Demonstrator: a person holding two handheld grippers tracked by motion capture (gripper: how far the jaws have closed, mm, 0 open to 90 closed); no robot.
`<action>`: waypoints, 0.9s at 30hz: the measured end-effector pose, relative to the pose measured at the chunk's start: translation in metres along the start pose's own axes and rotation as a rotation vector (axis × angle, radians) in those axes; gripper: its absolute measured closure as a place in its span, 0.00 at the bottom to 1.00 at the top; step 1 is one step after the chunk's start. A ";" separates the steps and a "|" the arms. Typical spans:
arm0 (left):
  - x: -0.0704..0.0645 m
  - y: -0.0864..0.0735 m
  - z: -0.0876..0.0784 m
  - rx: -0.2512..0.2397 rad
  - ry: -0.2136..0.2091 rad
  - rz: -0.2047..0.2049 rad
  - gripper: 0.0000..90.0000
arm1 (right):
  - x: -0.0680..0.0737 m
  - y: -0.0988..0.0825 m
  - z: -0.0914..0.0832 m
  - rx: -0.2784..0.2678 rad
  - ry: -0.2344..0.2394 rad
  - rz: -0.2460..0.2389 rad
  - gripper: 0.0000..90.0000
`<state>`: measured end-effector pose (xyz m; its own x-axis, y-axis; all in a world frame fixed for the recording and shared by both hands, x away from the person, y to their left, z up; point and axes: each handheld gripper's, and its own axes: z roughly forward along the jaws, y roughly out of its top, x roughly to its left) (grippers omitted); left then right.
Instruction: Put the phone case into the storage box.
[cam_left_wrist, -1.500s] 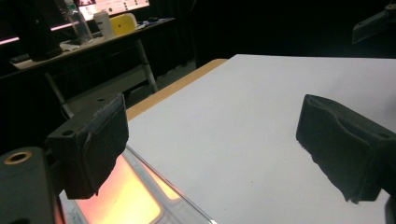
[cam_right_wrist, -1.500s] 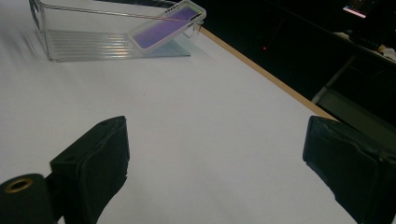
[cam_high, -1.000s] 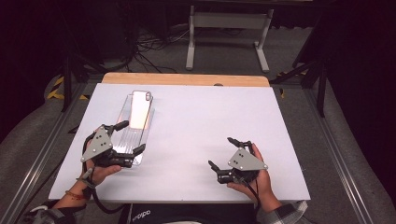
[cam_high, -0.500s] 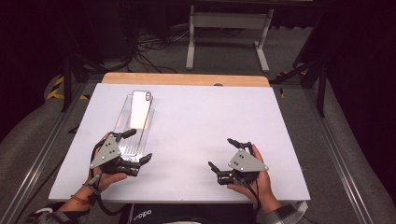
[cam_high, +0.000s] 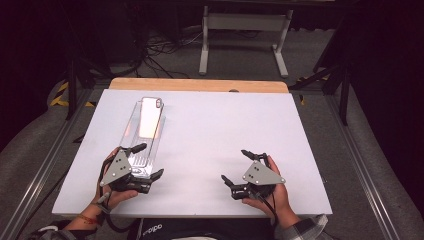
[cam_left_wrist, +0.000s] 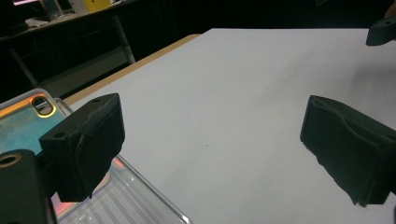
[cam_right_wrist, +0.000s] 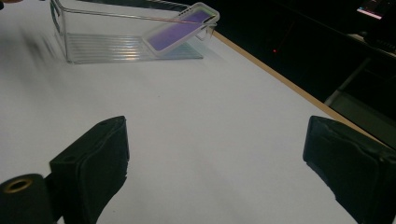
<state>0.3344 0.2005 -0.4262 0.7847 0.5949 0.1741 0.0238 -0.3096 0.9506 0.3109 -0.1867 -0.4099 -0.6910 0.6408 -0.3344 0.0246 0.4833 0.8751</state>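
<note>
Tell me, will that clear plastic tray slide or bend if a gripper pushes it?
The clear tray looks like hard, thin plastic, so it probably stays stiff rather than bending. It sits flat on the smooth white table, so it likely slides easily. The phone case leaning inside it might shift or drop flat.

The counter (cam_high: 210, 145) has a matt white top, smooth like paper or laminate, with a bare wood edge at the far side. The tray (cam_right_wrist: 107, 42) is clear glossy plastic with a ribbed floor. The phone case (cam_right_wrist: 180, 25) in it looks like smooth translucent plastic. Each hand-held gripper's pads (cam_left_wrist: 88, 144) are matt black, rough-edged rubber or foam.
</note>
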 end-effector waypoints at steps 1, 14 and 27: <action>-0.001 -0.001 0.000 -0.002 0.005 -0.009 0.08 | 0.000 0.000 0.000 0.002 0.001 0.000 0.08; -0.007 -0.010 0.003 0.047 -0.015 -0.030 0.07 | -0.005 -0.003 -0.004 0.004 -0.025 0.004 0.09; -0.010 -0.009 0.003 0.060 -0.035 -0.006 0.07 | -0.001 -0.002 -0.004 0.025 -0.058 -0.016 0.10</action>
<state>0.3286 0.1950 -0.4375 0.8058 0.5706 0.1587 0.0647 -0.3511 0.9341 0.3092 -0.1907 -0.4100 -0.6488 0.6657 -0.3686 0.0324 0.5081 0.8607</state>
